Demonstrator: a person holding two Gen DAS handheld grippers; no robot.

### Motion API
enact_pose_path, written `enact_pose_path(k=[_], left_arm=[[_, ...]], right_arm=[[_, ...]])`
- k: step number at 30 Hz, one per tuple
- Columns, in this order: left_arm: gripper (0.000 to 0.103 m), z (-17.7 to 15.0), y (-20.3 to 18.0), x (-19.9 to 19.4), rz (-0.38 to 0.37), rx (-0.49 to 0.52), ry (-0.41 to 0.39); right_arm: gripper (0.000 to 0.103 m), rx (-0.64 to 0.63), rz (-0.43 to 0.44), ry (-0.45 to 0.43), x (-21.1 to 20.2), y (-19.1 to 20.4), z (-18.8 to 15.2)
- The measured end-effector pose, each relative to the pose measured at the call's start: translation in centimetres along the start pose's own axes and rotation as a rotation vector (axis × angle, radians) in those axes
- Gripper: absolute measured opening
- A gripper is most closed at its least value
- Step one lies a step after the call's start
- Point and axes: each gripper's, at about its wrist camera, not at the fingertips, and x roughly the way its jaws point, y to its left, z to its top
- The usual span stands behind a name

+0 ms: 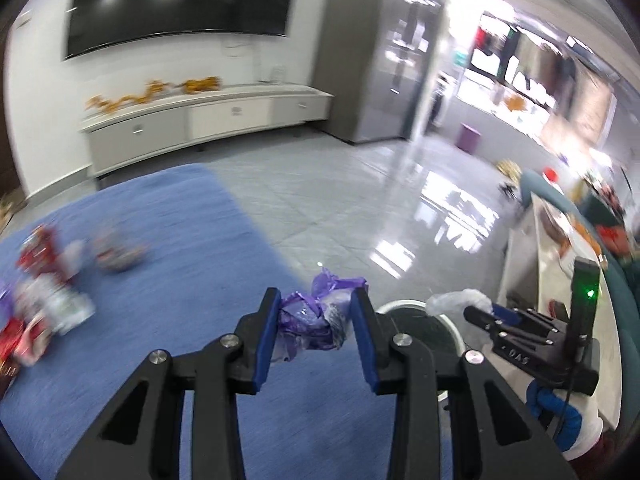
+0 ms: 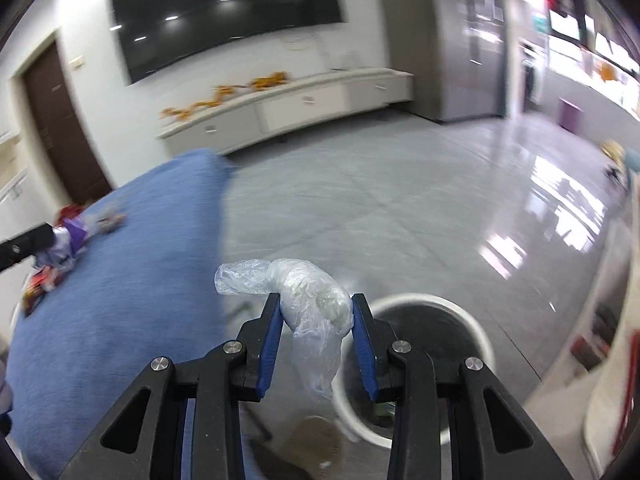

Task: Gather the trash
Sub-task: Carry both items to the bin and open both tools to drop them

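My left gripper (image 1: 316, 304) is shut on a crumpled purple wrapper (image 1: 316, 316), held over the edge of the blue cloth-covered table (image 1: 168, 280). My right gripper (image 2: 316, 308) is shut on a clear plastic bag wad (image 2: 308, 292), just left of the white round bin (image 2: 468, 320) on the floor. In the left wrist view the right gripper (image 1: 472, 314) with its clear plastic bag wad (image 1: 456, 300) hangs over the bin (image 1: 404, 305). More wrappers, red and white (image 1: 44, 292) and a blurred bundle (image 1: 120, 254), lie on the cloth at the left.
A grey tiled floor (image 2: 380, 200) spreads beyond the table. A long white low cabinet (image 1: 208, 120) stands under a wall screen (image 1: 180, 0). A white counter and teal seat (image 1: 556, 240) are at the right. A purple stool (image 1: 468, 136) stands far off.
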Motion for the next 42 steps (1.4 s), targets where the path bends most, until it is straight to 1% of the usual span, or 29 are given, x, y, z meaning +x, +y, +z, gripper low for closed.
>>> enact_pose_path(k=[4, 7, 10, 14, 15, 16, 17, 19, 25, 30, 37, 42], left_arm=[[0.034, 1.4, -4.7, 4.7, -0.072, 0.061, 0.060], [0.036, 1.8, -7.8, 8.1, -0.117, 0.093, 0.113], [0.036, 1.8, -10.5, 11.0, -0.150, 0.118, 0.156], [0.038, 1.8, -12.8, 14.1, -0.192, 0.128, 0.205], [0.040, 1.6, -13.0, 14.4, -0.201, 0.126, 0.214], [0.047, 1.6, -13.4, 15.0, -0.209, 0.121, 0.224], [0.055, 1.5, -13.6, 15.3, -0.211, 0.118, 0.227], [0.056, 1.6, -14.2, 15.9, -0.213, 0.115, 0.232], [0.056, 1.5, -14.7, 15.9, -0.206, 0.124, 0.233], [0.056, 1.6, -13.7, 14.6, -0.184, 0.114, 0.214], [0.056, 1.6, -11.5, 11.7, -0.154, 0.090, 0.165], [0.056, 1.3, -8.7, 9.3, -0.135, 0.054, 0.140]], right_arm=[[0.033, 0.085, -0.072, 0.033, 0.8, -4.8, -0.9], [0.034, 0.145, -0.107, 0.063, 1.8, -7.9, -1.5], [0.034, 0.177, -0.128, 0.089, 2.8, -9.9, -1.8], [0.035, 0.216, -0.141, 0.115, 4.0, -11.7, -2.5], [0.040, 0.228, -0.145, 0.123, 4.3, -12.1, -2.7], [0.043, 0.234, -0.149, 0.127, 4.3, -12.2, -2.7], [0.050, 0.244, -0.152, 0.131, 4.5, -12.5, -2.8], [0.052, 0.257, -0.155, 0.134, 4.8, -12.7, -3.0], [0.054, 0.265, -0.171, 0.143, 4.9, -12.9, -3.2], [0.054, 0.259, -0.177, 0.124, 4.1, -12.8, -2.9], [0.054, 0.227, -0.186, 0.073, 1.7, -11.5, -1.8], [0.054, 0.201, -0.185, 0.049, 0.2, -10.0, -1.0]])
